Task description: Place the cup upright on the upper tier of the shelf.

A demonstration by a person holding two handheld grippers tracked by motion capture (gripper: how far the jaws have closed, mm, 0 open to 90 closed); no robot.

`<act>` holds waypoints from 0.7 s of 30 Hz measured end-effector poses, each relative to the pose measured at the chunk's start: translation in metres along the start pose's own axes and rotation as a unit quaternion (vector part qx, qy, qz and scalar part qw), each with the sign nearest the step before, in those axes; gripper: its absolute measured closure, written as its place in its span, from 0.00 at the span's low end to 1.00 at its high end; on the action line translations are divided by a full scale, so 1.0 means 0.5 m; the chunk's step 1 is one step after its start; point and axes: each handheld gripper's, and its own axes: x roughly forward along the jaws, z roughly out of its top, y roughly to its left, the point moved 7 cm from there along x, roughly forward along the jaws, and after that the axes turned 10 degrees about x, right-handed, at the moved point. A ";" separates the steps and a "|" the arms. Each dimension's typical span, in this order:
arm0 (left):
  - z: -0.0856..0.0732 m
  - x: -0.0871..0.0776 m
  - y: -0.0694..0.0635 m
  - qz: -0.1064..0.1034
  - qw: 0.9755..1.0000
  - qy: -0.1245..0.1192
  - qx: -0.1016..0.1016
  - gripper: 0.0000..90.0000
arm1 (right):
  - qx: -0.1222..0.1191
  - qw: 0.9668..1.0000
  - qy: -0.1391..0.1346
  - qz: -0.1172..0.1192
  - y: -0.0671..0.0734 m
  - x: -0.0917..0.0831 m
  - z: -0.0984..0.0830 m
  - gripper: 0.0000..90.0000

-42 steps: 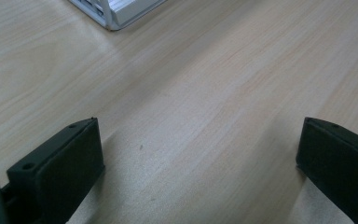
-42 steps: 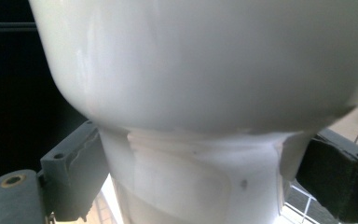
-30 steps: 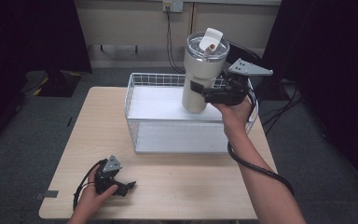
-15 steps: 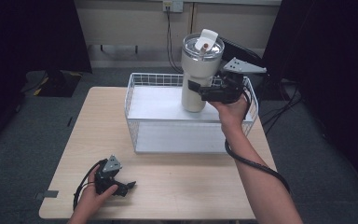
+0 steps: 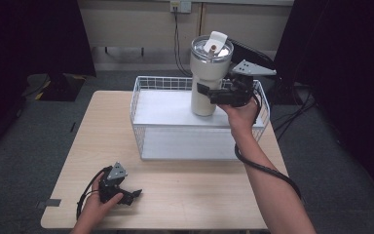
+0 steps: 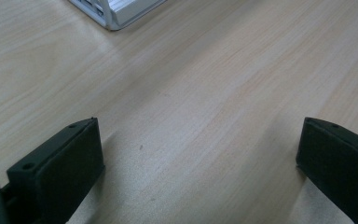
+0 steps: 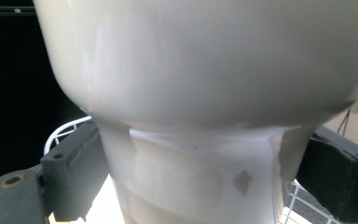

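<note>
A tall cream tumbler [image 5: 209, 63] with a lid and a raised flap stands nearly upright over the white wire basket [image 5: 135, 105]. My right gripper [image 5: 205, 95] is shut on its narrower lower part. In the right gripper view, the two black jaws press the tumbler [image 7: 200, 93] from both sides at the right gripper [image 7: 200, 182]. Whether the tumbler's base touches the basket floor I cannot tell. My left gripper [image 5: 131, 195] lies on the wooden table [image 5: 199, 195] near the front left, open. The left gripper [image 6: 200, 172] has bare wood between its jaws.
The basket sits at the back middle of the table, and its near corner [image 6: 116, 11] shows in the left gripper view. Cables trail from both grippers. Dark floor surrounds the table, with a wall and socket behind.
The right gripper has shifted slightly left with the tumbler, which now stands a little more upright. The left gripper has stayed put.
</note>
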 end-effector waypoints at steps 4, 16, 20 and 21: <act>0.000 0.000 0.000 0.000 1.000 0.000 0.000 0.00 | 0.001 1.000 0.002 -0.003 -0.006 0.004 -0.001 0.11; 0.000 0.000 0.000 -0.001 1.000 0.000 0.000 0.00 | 0.006 1.000 0.004 -0.011 -0.012 0.019 -0.009 0.11; 0.000 0.000 0.000 -0.001 1.000 0.000 0.000 0.00 | 0.002 1.000 0.007 -0.012 -0.013 0.022 -0.009 0.11; 0.000 0.000 0.000 -0.001 1.000 0.000 0.000 0.00 | 0.003 1.000 0.008 -0.011 -0.013 0.022 -0.010 0.11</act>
